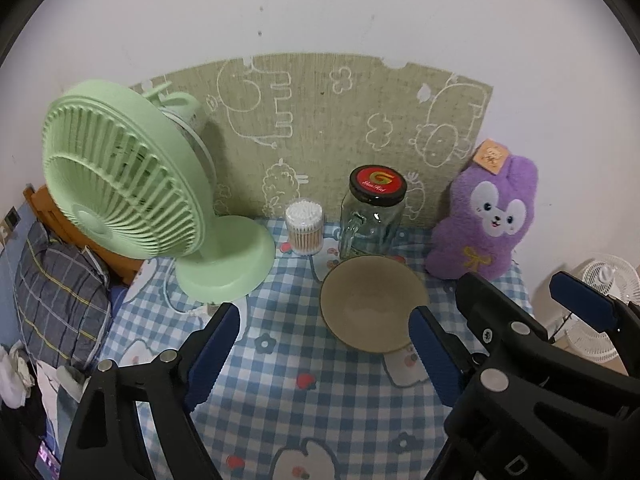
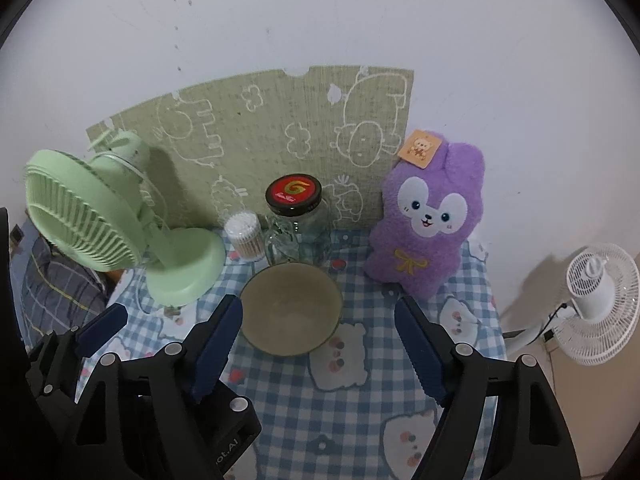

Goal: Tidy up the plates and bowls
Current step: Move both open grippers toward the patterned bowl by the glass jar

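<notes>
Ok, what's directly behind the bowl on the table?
The glass jar with its red lid stands right behind the bowl, the cotton swab tub left of it. The bowl's rim hides the jar's base.

Ahead of the fingers we see a plain white wall (image 1: 360,8) with a few small dark specks. A green mat with white cartoon outlines (image 1: 320,120) leans against it, standing on the far edge of a table covered by a blue-and-white checked cloth (image 1: 304,412) printed with small animals and strawberries. Left of the fingers, beyond the table's edge, we make out a brown wooden bed frame (image 1: 44,208) and grey plaid bedding (image 1: 60,296). Right of the fingers, off the table, a white fan (image 2: 600,300) stands by the wall, its shadow cast on the wall beside it. The light is soft and even
</notes>
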Motion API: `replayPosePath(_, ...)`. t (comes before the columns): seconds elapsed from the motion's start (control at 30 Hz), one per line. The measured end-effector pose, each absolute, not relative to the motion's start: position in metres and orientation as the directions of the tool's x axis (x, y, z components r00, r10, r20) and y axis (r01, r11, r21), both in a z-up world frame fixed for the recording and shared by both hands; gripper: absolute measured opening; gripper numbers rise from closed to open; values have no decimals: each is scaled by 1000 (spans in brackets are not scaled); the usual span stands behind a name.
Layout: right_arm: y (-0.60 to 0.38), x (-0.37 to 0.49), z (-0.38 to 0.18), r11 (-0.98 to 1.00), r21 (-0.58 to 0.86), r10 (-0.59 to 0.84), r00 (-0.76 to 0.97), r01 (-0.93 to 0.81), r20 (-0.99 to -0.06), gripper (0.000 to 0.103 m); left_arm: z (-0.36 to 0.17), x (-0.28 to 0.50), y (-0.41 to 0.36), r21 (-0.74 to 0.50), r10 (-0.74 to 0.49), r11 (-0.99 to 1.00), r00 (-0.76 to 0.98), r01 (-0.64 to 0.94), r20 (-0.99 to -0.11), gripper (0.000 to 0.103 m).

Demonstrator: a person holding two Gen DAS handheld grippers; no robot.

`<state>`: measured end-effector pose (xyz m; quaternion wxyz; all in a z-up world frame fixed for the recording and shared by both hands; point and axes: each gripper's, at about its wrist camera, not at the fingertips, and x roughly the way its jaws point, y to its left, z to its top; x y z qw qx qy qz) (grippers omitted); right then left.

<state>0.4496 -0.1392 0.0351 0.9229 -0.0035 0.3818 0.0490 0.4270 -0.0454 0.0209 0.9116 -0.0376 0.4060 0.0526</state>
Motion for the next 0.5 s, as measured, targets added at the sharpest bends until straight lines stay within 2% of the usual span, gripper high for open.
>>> replayPosePath(0.5, -144, 515, -30, 994, 69, 108, 628, -86, -771, 62, -41, 488, -50, -14, 69, 991, 582, -136, -811, 68)
